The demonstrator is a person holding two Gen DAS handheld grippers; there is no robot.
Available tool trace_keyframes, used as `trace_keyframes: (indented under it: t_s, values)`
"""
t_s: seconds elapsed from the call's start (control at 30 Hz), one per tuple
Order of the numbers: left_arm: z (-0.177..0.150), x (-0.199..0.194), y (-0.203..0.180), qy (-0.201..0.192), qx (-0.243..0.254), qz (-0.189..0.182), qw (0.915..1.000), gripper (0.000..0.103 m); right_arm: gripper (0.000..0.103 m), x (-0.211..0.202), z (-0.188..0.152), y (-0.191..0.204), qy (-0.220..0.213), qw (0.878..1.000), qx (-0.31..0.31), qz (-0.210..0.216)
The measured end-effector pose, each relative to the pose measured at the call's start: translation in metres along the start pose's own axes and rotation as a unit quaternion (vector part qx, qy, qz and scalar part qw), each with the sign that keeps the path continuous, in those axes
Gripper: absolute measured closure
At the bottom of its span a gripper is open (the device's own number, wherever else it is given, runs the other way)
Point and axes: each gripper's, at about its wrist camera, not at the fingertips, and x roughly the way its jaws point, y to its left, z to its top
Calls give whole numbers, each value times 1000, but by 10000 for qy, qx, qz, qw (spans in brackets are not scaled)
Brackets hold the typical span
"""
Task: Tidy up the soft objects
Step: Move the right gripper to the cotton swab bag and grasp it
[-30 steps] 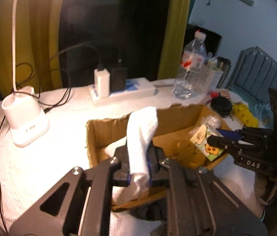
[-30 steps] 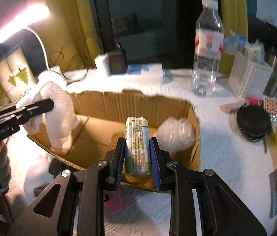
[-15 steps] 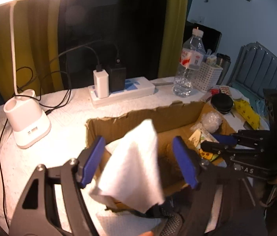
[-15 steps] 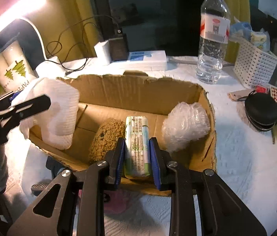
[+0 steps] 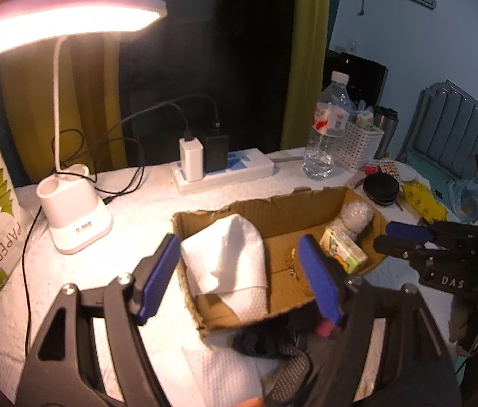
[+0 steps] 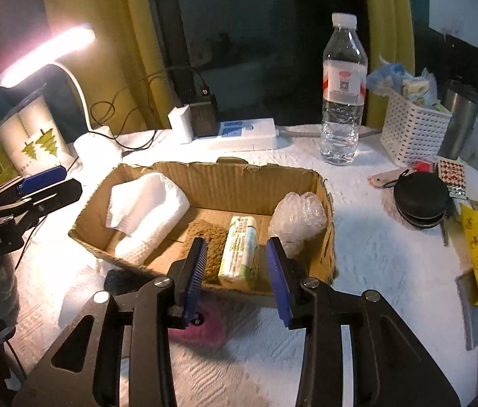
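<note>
Changed: both my grippers let go a moment ago, and the things they held now lie in the box
Left gripper (image 5: 239,271): my fingers are spread wide apart and hold nothing; the blue pads (image 5: 157,271) sit on each side of the box's near edge
Right gripper (image 6: 237,268): my fingers are spread too and hold nothing; the green pack lies between them but does not touch them
White cloth (image 6: 145,210): it lies folded in the left end of the box and leans on the left wall
Green pack (image 6: 240,252): it lies flat on the box floor, near the front wall, a bit right of the middle
Brown fuzzy thing (image 6: 205,237): it lies on the box floor, touching the left side of the green pack
Bubble wrap ball (image 6: 298,217): it sits in the right end of the box, just beside the green pack
Cardboard box (image 6: 239,183): it is open on top and stands on the white table cover (image 6: 374,254)
Pink thing (image 6: 201,325): it lies on the table in front of the box, partly hidden under my right gripper
Dark thing (image 5: 266,339): it lies on the table right in front of the box; I cannot tell what it is
Around the box: a lit lamp (image 5: 69,23), a water bottle (image 6: 342,95) and a white basket (image 6: 412,129) stand behind it
</note>
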Motion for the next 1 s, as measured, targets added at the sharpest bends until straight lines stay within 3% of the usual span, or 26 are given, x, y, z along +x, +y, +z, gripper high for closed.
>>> trace_keyframes:
  t_s: [0.73, 0.8, 0.87, 1.0]
  values:
    - [-48, -53, -22, 38, 31, -365, 9993, 28, 62, -63, -44, 44, -335, 9994, -94, 66]
    - [-54, -57, -23, 60, 24, -396, 9992, 27, 60, -67, -50, 47, -339, 9994, -108, 58]
    - [-60, -61, -25, 87, 19, -430, 9990, 27, 51, -70, -56, 51, -330, 9994, -110, 68]
    - [-72, -72, -27, 94, 21, -481, 9988, 27, 50, -77, -68, 58, -310, 9994, -128, 86]
